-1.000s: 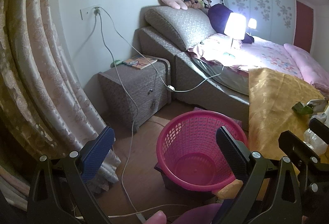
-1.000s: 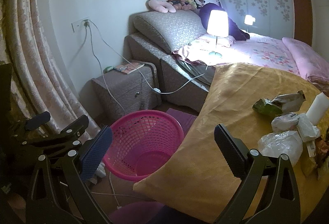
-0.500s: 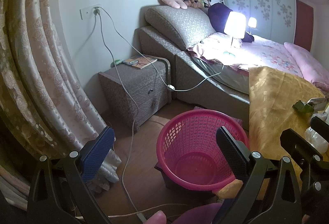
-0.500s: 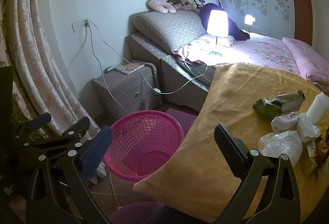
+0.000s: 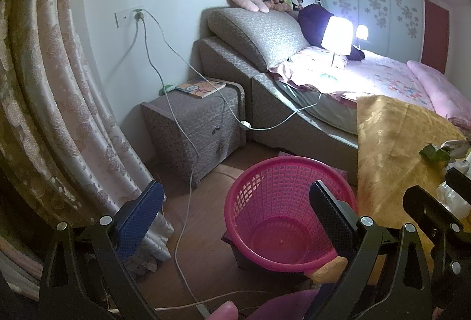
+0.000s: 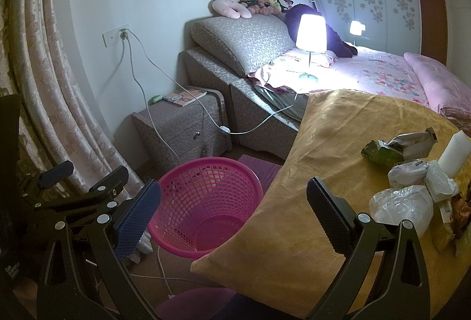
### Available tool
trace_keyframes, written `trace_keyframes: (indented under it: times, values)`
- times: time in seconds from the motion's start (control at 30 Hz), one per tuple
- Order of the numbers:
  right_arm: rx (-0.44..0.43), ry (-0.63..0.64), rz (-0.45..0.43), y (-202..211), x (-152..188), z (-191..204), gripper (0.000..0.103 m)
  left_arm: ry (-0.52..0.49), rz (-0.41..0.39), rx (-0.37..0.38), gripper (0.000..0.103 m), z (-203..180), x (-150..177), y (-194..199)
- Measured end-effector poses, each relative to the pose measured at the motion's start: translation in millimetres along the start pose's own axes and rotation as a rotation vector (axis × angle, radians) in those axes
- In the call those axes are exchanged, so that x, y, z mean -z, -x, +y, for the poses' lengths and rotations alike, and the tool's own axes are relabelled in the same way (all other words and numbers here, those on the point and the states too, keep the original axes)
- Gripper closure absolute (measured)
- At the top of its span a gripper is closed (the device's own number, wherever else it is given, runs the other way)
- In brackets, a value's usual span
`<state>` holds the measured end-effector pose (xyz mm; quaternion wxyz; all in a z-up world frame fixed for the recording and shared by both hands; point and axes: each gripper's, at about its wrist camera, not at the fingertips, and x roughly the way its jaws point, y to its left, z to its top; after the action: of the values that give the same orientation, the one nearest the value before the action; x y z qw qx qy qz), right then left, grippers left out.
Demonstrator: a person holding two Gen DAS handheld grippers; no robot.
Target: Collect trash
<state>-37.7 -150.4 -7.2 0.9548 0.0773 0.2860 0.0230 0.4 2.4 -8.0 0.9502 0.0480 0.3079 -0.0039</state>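
A pink mesh basket (image 5: pixel 282 211) stands empty on the wooden floor beside a table with a gold cloth (image 6: pixel 332 173); it also shows in the right wrist view (image 6: pixel 206 202). Trash lies on the cloth at the right: a green wrapper (image 6: pixel 394 148), crumpled clear plastic bags (image 6: pixel 403 205) and a white bottle (image 6: pixel 454 152). My left gripper (image 5: pixel 235 220) is open and empty, above the floor left of the basket. My right gripper (image 6: pixel 232 214) is open and empty over the table's corner, with the trash to its right.
A grey bedside cabinet (image 5: pixel 194 126) with a book stands behind the basket. White cables (image 5: pixel 182 161) trail from a wall socket across the floor. A curtain (image 5: pixel 59 114) hangs at the left. A bed with a lit lamp (image 6: pixel 310 33) fills the back.
Both grippers have barely shifted; the views are almost the same. Both stay open and empty.
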Motion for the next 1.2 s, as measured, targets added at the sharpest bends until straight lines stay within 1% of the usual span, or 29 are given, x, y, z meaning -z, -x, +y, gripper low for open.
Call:
trace_keyframes:
  times: [0.5, 0.7, 0.83, 0.93, 0.97, 1.2]
  values:
    - [0.002, -0.002, -0.006, 2, -1, 0, 0.007, -0.007, 0.003, 0.001, 0.008, 0, 2, -1]
    - [0.051, -0.046, -0.036, 13, -7, -23, 0.007, -0.043, -0.008, 0.036, 0.008, -10, 8, 2]
    - [0.102, -0.083, -0.034, 26, -6, -50, 0.007, -0.089, -0.002, 0.082, 0.008, -27, 12, 3]
    - [0.161, -0.104, -0.039, 38, -3, -70, 0.007, -0.122, 0.01, 0.123, 0.008, -44, 14, 3]
    - [0.179, -0.11, -0.039, 43, -1, -76, 0.007, -0.15, 0.02, 0.153, 0.008, -54, 16, 3]
    - [0.3, -0.178, -0.055, 78, 18, -126, 0.007, -0.288, 0.051, 0.274, 0.008, -107, 24, 0]
